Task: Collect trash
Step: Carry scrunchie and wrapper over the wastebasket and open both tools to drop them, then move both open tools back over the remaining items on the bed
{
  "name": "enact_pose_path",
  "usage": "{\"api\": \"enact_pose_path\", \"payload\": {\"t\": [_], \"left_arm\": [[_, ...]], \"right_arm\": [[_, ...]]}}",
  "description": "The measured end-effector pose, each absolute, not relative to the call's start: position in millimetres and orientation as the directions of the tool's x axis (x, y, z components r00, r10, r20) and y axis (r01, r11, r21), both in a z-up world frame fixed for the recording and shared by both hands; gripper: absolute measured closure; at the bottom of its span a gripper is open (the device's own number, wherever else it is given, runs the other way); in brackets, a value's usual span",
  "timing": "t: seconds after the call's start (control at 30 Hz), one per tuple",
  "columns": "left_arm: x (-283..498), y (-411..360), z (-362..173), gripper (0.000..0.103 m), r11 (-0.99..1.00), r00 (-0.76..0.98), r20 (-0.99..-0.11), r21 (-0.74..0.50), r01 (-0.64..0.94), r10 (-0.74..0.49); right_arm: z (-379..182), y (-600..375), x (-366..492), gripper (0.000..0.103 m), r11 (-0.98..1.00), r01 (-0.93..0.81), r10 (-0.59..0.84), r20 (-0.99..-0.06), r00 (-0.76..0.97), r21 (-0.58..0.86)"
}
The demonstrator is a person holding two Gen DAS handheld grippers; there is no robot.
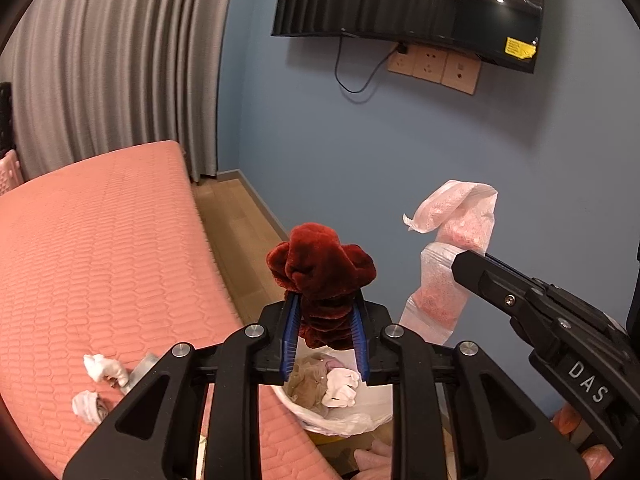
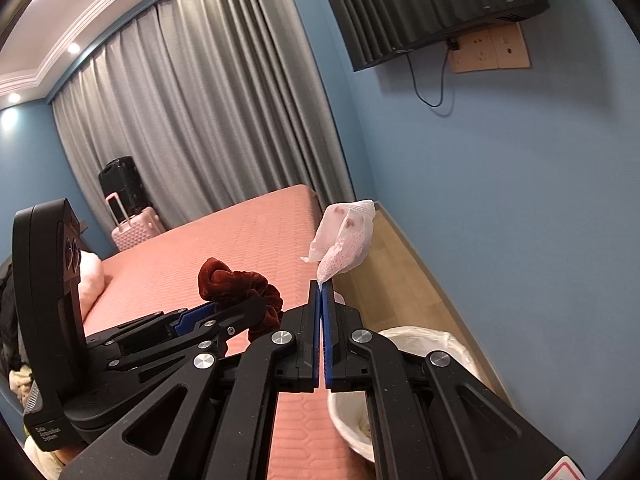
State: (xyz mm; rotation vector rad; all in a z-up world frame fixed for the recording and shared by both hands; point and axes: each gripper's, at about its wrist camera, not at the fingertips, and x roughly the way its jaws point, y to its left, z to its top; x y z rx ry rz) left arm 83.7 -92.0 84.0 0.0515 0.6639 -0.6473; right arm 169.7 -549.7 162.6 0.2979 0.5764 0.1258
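Observation:
My left gripper point(image 1: 325, 300) is shut on a dark red velvet scrunchie point(image 1: 320, 264) and holds it above a white lined trash bin point(image 1: 344, 420) beside the bed. The bin holds crumpled tissues and brownish trash. My right gripper point(image 2: 322, 286) is shut on a pink-stained white wipe point(image 2: 346, 236), held up over the bin point(image 2: 432, 344). In the left wrist view the right gripper point(image 1: 460, 268) comes in from the right with the wipe point(image 1: 452, 248). In the right wrist view the left gripper point(image 2: 224, 308) and scrunchie point(image 2: 240, 284) sit at the left.
A pink quilted bed point(image 1: 100, 260) fills the left. Two crumpled white tissues point(image 1: 104, 368) point(image 1: 86, 406) and a grey object lie on it near the bin. Wooden floor point(image 1: 240, 232), blue wall, wall TV point(image 1: 408, 4), grey curtains and suitcases point(image 2: 128, 216) surround it.

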Motion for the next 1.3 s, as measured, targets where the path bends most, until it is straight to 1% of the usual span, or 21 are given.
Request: {"api": "enact_pose_path", "payload": {"t": [0.1, 0.13, 0.2, 0.27, 0.33, 0.47, 0.6, 0.7, 0.83, 0.9, 1.2, 1.3], "left_arm": [[90, -109, 80, 0.075, 0.792, 0.578, -0.602, -0.158, 0.59, -0.551], [92, -114, 79, 0.072, 0.789, 0.57, -0.606, -0.164, 0.593, -0.554], [96, -121, 75, 0.063, 0.786, 0.563, -0.608, -0.172, 0.594, -0.559], [99, -128, 73, 0.046, 0.791, 0.573, -0.606, -0.164, 0.589, -0.552], [101, -133, 72, 0.039, 0.8, 0.588, -0.603, -0.149, 0.582, -0.54], [107, -136, 68, 0.038, 0.812, 0.595, -0.609, -0.147, 0.564, -0.524], [110, -131, 65, 0.038, 0.824, 0.6, -0.612, -0.16, 0.544, -0.515], [110, -128, 64, 0.038, 0.833, 0.612, -0.613, -0.146, 0.534, -0.5], [109, -121, 63, 0.038, 0.843, 0.623, -0.614, -0.137, 0.521, -0.485], [109, -115, 62, 0.038, 0.848, 0.625, -0.615, -0.145, 0.51, -0.481], [106, -81, 58, 0.038, 0.876, 0.642, -0.617, -0.18, 0.448, -0.455], [106, -69, 57, 0.038, 0.887, 0.651, -0.621, -0.178, 0.425, -0.436]], "right_arm": [[154, -563, 176, 0.102, 0.948, -0.008, 0.185, -0.533, 0.825, 0.318], [152, -568, 178, 0.102, 0.948, -0.001, 0.182, -0.538, 0.823, 0.318], [146, -574, 182, 0.102, 0.949, 0.011, 0.173, -0.548, 0.818, 0.315], [142, -578, 185, 0.102, 0.95, 0.02, 0.166, -0.556, 0.814, 0.312], [138, -582, 188, 0.101, 0.949, 0.028, 0.162, -0.562, 0.811, 0.313], [133, -586, 192, 0.096, 0.952, 0.047, 0.141, -0.567, 0.812, 0.303], [129, -584, 193, 0.095, 0.952, 0.051, 0.139, -0.575, 0.807, 0.301], [128, -578, 190, 0.094, 0.951, 0.05, 0.142, -0.576, 0.805, 0.305], [128, -571, 189, 0.087, 0.954, 0.043, 0.143, -0.579, 0.803, 0.296], [128, -566, 186, 0.086, 0.957, 0.037, 0.145, -0.581, 0.801, 0.289], [132, -532, 169, 0.079, 0.956, -0.02, 0.194, -0.578, 0.793, 0.294], [134, -518, 166, 0.075, 0.955, -0.042, 0.213, -0.576, 0.789, 0.295]]}}
